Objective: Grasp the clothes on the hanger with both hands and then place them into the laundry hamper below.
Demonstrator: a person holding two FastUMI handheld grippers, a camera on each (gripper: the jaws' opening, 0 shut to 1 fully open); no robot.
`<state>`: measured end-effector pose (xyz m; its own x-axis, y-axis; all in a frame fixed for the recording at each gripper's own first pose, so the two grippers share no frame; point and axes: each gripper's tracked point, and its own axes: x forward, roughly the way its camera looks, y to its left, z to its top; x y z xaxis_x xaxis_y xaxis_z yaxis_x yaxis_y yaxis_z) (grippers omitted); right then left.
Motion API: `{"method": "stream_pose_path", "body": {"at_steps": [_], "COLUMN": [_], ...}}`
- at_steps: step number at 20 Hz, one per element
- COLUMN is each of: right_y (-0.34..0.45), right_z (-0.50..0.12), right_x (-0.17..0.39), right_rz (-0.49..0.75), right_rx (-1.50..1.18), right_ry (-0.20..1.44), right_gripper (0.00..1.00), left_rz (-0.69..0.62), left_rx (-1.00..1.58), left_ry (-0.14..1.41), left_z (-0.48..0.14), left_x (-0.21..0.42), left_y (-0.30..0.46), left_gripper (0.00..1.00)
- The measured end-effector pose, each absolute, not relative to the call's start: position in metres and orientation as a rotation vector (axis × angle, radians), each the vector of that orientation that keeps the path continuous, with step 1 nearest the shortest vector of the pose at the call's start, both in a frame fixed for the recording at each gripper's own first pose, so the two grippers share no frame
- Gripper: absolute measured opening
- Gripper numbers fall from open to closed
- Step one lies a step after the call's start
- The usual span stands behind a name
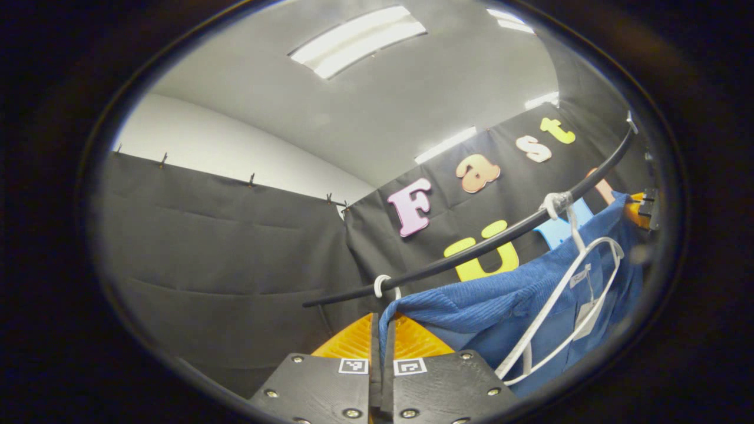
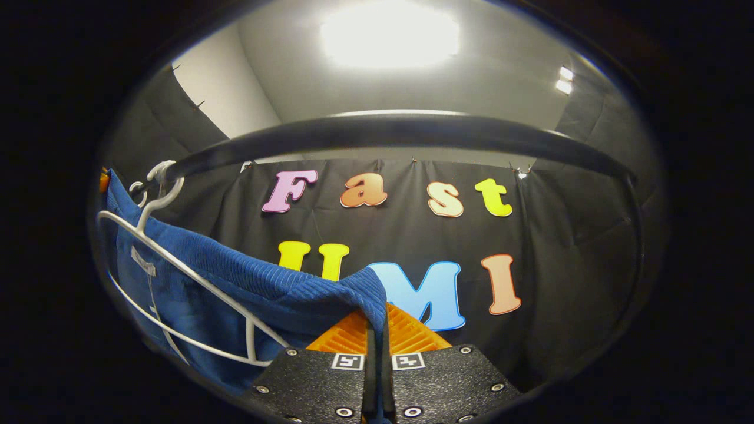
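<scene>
While both grippers pinched the cloth, the grasping step looked finished. The left gripper point(image 1: 382, 347) had its fingers pressed onto one corner of the blue garment point(image 1: 500, 300), which spread away to its right beneath the black rail point(image 1: 471, 250). The right gripper point(image 2: 377, 338) nipped the opposite corner, the garment hanging off to its left. I counted one garment, one rail and, I think, one white hanger point(image 2: 177, 268) inside it. Next, the cloth would need lifting clear of that hanger, then lowering toward the hamper.
</scene>
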<state>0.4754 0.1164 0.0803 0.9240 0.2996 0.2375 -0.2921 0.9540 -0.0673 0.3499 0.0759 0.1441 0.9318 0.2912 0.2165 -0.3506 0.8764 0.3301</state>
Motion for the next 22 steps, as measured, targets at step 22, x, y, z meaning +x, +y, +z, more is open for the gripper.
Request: {"method": "stream_pose_path", "body": {"at_steps": [22], "right_y": [0.141], "right_z": [-0.09], "right_x": [0.439], "right_rz": [0.371], "right_rx": [-0.023], "right_ry": [0.145], "right_gripper": [0.03], "left_rz": [0.271], "left_rx": [0.13], "left_ry": [0.039], "left_z": [-0.014], "left_x": [0.323], "left_y": [0.091], "left_gripper": [0.0]}}
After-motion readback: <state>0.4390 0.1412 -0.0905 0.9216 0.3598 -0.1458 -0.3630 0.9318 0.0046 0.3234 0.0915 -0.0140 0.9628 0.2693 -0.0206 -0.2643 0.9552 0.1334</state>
